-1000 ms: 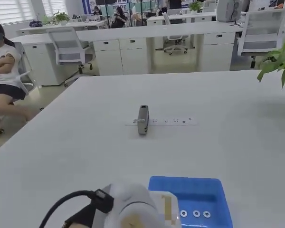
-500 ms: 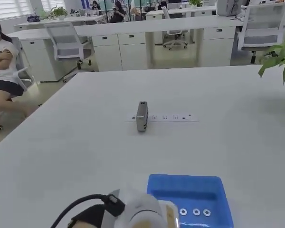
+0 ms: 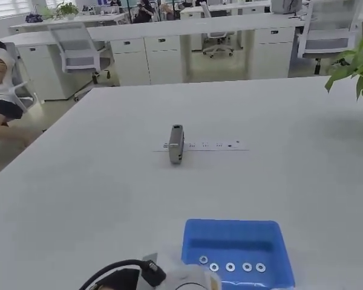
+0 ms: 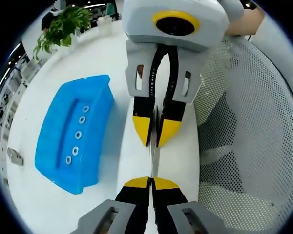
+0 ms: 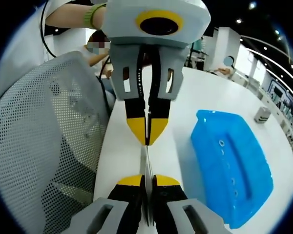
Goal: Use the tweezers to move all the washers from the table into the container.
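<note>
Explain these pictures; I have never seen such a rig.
No robot here: a person holds a two-jaw gripper in each hand. The head view comes from a headset camera looking down at a white table. Each round view comes from a camera on one gripper. In the left gripper view, the left gripper rises from below and the right gripper faces it; both look shut on thin tweezers between them. Five washers lie in the blue container.
</note>
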Demonstrator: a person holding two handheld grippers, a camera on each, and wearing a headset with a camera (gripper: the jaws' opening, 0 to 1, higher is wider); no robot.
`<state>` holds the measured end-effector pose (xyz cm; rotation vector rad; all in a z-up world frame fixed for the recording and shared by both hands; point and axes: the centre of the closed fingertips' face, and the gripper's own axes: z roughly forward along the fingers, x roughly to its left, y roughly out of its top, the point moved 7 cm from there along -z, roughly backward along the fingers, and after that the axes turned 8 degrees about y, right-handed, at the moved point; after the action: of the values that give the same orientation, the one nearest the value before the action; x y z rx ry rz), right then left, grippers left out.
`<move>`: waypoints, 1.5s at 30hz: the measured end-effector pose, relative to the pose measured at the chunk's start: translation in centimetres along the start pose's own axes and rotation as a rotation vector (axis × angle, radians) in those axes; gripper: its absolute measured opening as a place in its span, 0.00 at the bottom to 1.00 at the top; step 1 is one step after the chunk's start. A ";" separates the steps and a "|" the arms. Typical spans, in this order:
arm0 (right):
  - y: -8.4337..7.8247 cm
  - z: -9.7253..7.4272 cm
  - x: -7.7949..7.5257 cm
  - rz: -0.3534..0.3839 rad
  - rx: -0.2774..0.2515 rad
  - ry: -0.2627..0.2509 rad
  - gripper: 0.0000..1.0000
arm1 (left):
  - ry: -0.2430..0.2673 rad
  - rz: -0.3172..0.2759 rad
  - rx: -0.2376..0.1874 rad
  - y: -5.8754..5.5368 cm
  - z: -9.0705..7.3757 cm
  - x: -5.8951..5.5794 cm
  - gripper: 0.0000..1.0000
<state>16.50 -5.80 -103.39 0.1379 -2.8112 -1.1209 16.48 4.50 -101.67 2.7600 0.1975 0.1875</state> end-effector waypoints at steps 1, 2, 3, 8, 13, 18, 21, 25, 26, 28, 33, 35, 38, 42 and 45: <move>0.0 0.0 0.0 0.007 -0.009 0.002 0.03 | -0.001 -0.004 0.001 -0.1 0.1 0.0 0.00; 0.0 0.0 0.0 0.009 -0.011 0.001 0.03 | -0.003 -0.008 0.002 -0.2 0.2 0.1 0.00; 0.0 0.1 0.0 0.011 -0.014 0.002 0.03 | -0.005 -0.010 0.004 -0.2 0.3 0.1 0.00; 0.0 0.0 0.0 0.023 -0.026 0.006 0.04 | -0.014 -0.034 -0.008 -0.3 0.2 0.3 0.00; 0.0 -0.1 0.0 0.068 -0.054 0.012 0.05 | -0.037 -0.095 -0.018 -0.4 0.2 0.5 0.00; 0.0 -0.5 0.3 0.114 -0.084 0.019 0.08 | -0.057 -0.162 -0.037 -0.6 0.2 0.6 0.00; 0.2 -1.0 0.5 0.142 -0.112 0.014 0.13 | -0.065 -0.190 -0.043 -0.7 0.2 0.5 0.01; 0.2 -2.0 0.5 0.195 -0.141 -0.021 0.20 | -0.064 -0.249 -0.072 -0.7 0.1 0.4 0.06; 0.2 -2.3 0.6 0.203 -0.147 -0.029 0.22 | -0.064 -0.265 -0.081 -0.7 0.0 0.3 0.10; 0.1 -2.7 0.6 0.216 -0.156 -0.045 0.24 | -0.057 -0.301 -0.097 -0.8 -0.1 0.2 0.15; -0.3 -4.4 0.8 0.251 -0.182 -0.107 0.31 | 0.004 -0.371 -0.135 -1.0 -0.6 -0.2 0.33; -0.5 -5.1 0.9 0.271 -0.196 -0.134 0.33 | 0.032 -0.432 -0.186 -0.9 -1.2 -0.3 0.37; -0.9 -6.1 0.9 0.298 -0.212 -0.180 0.37 | 0.096 -0.476 -0.236 -1.3 -2.2 -0.3 0.44; -1.0 -7.7 0.9 0.330 -0.246 -0.247 0.41 | 0.185 -0.531 -0.278 -2.2 -3.6 -0.2 0.51; -1.0 -9.0 0.9 0.345 -0.272 -0.293 0.43 | 0.261 -0.617 -0.354 -2.8 -5.1 0.2 0.56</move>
<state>16.84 -12.74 -97.52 -0.5547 -2.7228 -1.5129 15.58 8.87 -97.96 2.1959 0.9620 0.3719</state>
